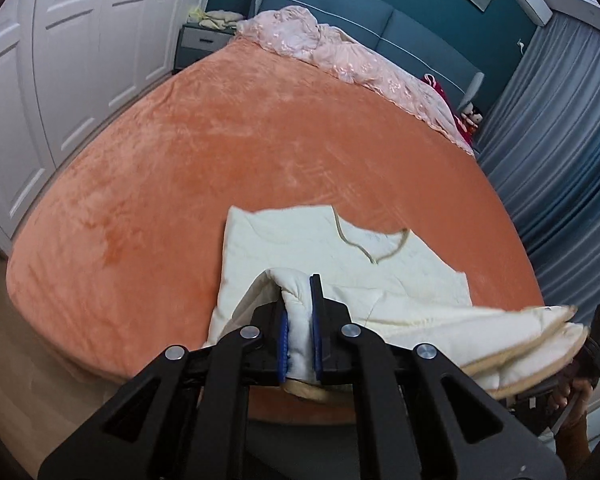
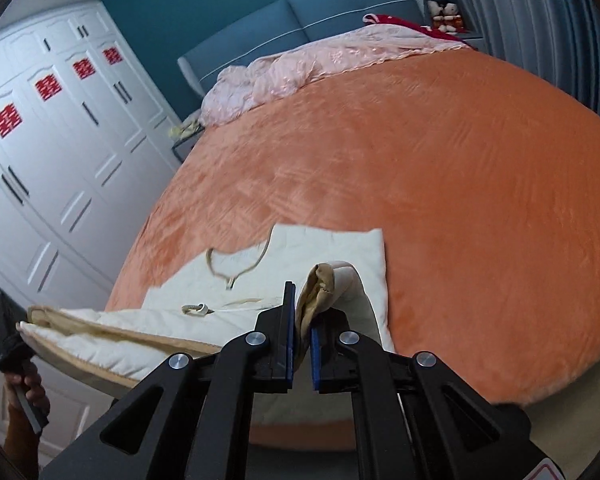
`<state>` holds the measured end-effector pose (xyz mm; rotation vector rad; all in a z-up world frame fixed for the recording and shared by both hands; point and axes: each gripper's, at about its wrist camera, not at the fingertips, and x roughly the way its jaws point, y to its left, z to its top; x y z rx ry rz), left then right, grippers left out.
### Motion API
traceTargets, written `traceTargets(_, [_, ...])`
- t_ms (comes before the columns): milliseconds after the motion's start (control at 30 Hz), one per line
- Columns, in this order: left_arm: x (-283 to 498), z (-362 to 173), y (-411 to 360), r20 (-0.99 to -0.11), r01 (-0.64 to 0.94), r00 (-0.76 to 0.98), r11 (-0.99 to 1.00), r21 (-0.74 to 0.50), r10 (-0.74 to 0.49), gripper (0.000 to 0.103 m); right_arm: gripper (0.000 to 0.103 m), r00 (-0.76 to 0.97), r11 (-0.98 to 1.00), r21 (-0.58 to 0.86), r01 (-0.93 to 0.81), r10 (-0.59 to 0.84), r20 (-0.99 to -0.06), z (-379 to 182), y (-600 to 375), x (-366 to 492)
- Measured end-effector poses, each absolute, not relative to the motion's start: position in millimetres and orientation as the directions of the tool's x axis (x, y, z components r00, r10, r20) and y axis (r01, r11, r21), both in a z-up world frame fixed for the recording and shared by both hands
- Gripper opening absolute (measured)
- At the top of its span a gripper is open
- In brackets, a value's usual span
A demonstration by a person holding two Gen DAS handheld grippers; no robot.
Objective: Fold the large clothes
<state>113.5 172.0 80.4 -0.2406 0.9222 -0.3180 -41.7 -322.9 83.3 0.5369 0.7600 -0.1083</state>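
Left wrist view: both tongs pinch the cream garment's lifted hem.

bed: orange plush cover | near edge: cream garment | headboard end: pink quilt

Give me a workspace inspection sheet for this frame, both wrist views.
Surface: bed with orange blanket, bare where work happens.
Job's things: cream padded garment, far half flat on the bed, near hem lifted.
Clutter: pink quilt bunched at the headboard; red item and plush toys beside it.
Grippers: left gripper and right gripper each pinch the hem.
Cables: nothing seen.
Surroundings: white wardrobe, teal wall, grey curtains, nightstand.
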Motion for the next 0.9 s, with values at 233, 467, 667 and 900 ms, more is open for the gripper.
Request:
traceTargets(233, [200,26,137,-0.789,0.072,0.569,0.97,-0.234,-0.232,0.01,0.006,0.73,0.848,0.375,0.375,-0.021,-0.683,36,-327,33])
traceTargets(467, [222,-3,144,-0.816,0.008,0.531,0.965,-0.263,-0.227,0.012,0.024,0.775,0.785,0.502,0.363,0.045,-0.63,26,-338,53])
traceTargets(667, [201,35,159,-0.712,0.071,0.623,0.93,-0.361,-0.324,0.014,0.065,0.856,0.779,0.514,0.359,-0.056,-0.513,52,-348,23])
traceTargets(900, [176,96,164,-0.498,0.02,0.853,0.961,-0.275,-0.16,0.098,0.065,0.799,0.819,0.44,0.369,-0.039,-0.6,40,-343,24])
